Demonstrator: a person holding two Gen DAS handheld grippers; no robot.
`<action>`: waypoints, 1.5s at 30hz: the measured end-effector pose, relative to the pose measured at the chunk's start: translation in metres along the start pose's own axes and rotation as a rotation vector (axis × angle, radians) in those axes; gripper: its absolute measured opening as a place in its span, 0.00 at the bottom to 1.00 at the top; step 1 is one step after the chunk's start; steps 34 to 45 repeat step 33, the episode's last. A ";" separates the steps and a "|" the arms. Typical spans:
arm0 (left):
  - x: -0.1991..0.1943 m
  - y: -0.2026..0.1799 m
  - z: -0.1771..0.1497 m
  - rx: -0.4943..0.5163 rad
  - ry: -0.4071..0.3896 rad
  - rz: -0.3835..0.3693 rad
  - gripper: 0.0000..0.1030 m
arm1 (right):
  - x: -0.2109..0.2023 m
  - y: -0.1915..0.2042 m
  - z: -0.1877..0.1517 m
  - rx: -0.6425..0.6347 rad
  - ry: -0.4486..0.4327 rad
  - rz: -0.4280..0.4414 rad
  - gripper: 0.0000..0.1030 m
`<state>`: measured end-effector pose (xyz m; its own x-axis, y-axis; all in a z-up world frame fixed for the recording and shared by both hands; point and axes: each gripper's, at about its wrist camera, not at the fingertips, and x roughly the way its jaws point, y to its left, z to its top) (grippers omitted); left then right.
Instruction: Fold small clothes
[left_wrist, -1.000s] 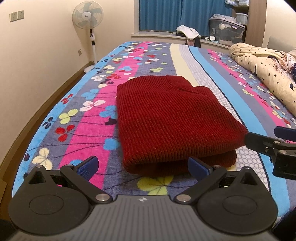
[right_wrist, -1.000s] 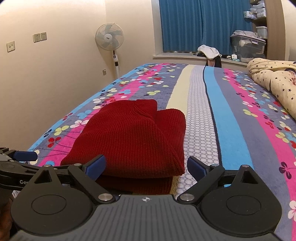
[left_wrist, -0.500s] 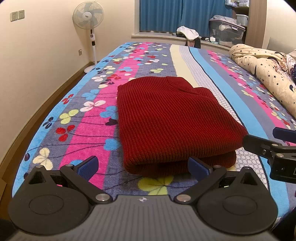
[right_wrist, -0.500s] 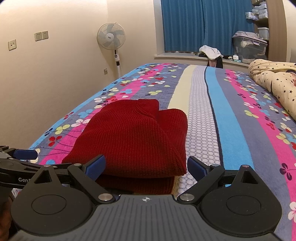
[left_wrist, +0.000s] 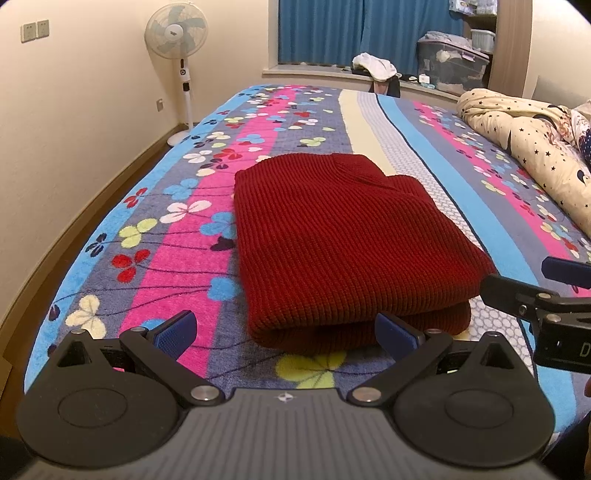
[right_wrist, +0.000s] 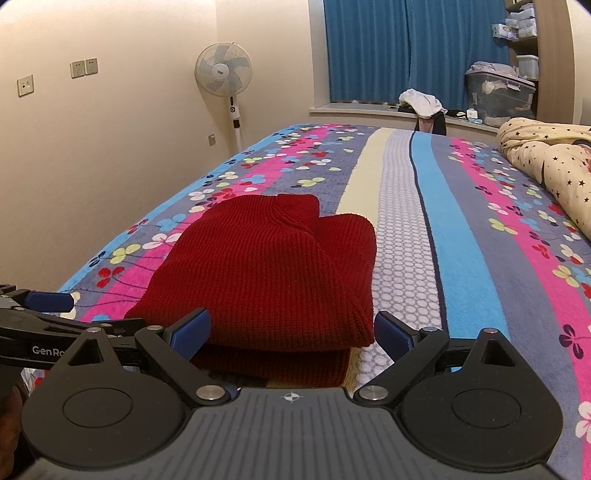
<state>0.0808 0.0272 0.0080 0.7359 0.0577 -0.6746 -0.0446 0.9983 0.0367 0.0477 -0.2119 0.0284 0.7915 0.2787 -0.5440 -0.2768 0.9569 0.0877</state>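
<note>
A dark red knitted sweater (left_wrist: 343, 247) lies folded in a flat stack on the flowered bed cover; it also shows in the right wrist view (right_wrist: 269, 273). My left gripper (left_wrist: 286, 332) is open and empty, just short of the sweater's near edge. My right gripper (right_wrist: 291, 330) is open and empty, at the sweater's near right corner. The right gripper also shows at the right edge of the left wrist view (left_wrist: 532, 291). The left gripper shows at the left edge of the right wrist view (right_wrist: 48, 310).
The striped, flowered bed cover (left_wrist: 461, 177) spreads far ahead. A cream star-print quilt (left_wrist: 524, 147) lies bunched at the right. A standing fan (left_wrist: 177, 40) is by the left wall. The bed's left edge (left_wrist: 110, 218) drops to the floor.
Both grippers have drawn back and risen slightly from the sweater. The sweater has not moved.
</note>
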 end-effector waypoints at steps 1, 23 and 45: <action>-0.001 -0.001 0.000 0.002 -0.001 -0.001 1.00 | 0.000 0.000 0.000 -0.002 -0.001 0.000 0.93; 0.000 -0.004 -0.001 0.010 -0.008 -0.005 1.00 | 0.000 0.000 -0.001 -0.004 0.001 0.002 0.93; -0.001 -0.005 0.000 0.013 -0.019 -0.005 1.00 | 0.000 0.000 -0.001 -0.004 0.001 0.002 0.93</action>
